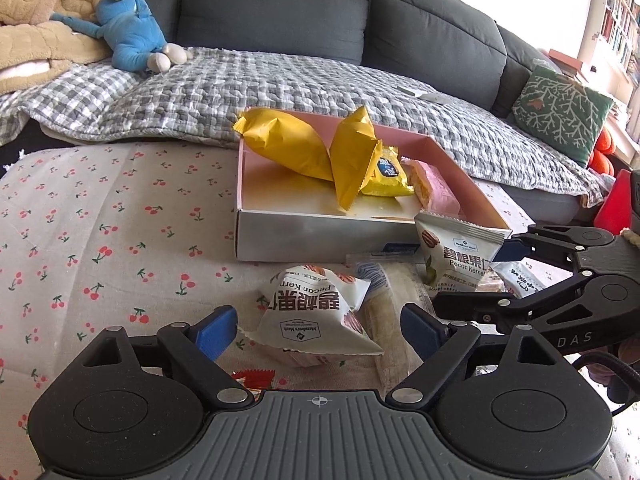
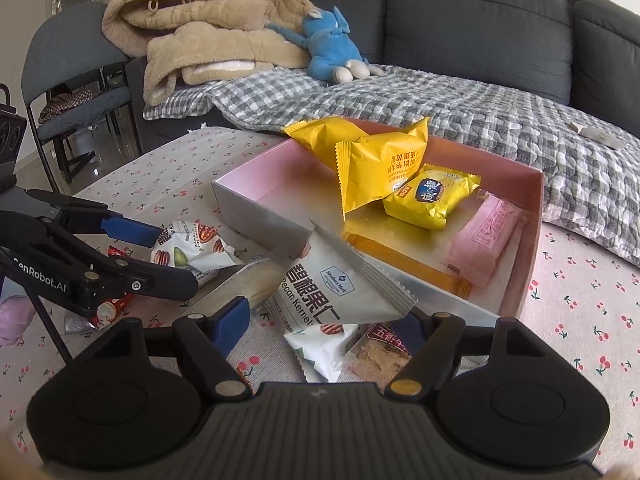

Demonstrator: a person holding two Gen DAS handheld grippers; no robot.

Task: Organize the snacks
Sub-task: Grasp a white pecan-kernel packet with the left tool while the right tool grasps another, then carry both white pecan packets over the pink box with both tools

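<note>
A pink-lined box [image 1: 248, 184] [image 2: 256, 184] stands on the cherry-print cloth and holds yellow snack bags [image 1: 292, 148] [image 2: 380, 160] and a pink bar [image 1: 438, 190] [image 2: 484, 240]. My left gripper [image 1: 320, 330] [image 2: 168, 256] is open, its fingers on either side of a white pecan kernel packet [image 1: 316, 312] [image 2: 188, 248] lying on the cloth. My right gripper [image 2: 332, 320] [image 1: 464, 276] stands open around a second pecan packet [image 2: 340, 284] [image 1: 456, 256] tilted against the box's near wall; contact is unclear.
More loose snacks lie by the box: a clear-wrapped cake [image 2: 244, 284], a brown bar [image 2: 380, 352] and red wrappers [image 2: 112, 304]. Behind is a grey sofa with a checked quilt [image 1: 240, 92], a blue plush toy [image 1: 128, 32] and a folding chair [image 2: 68, 80].
</note>
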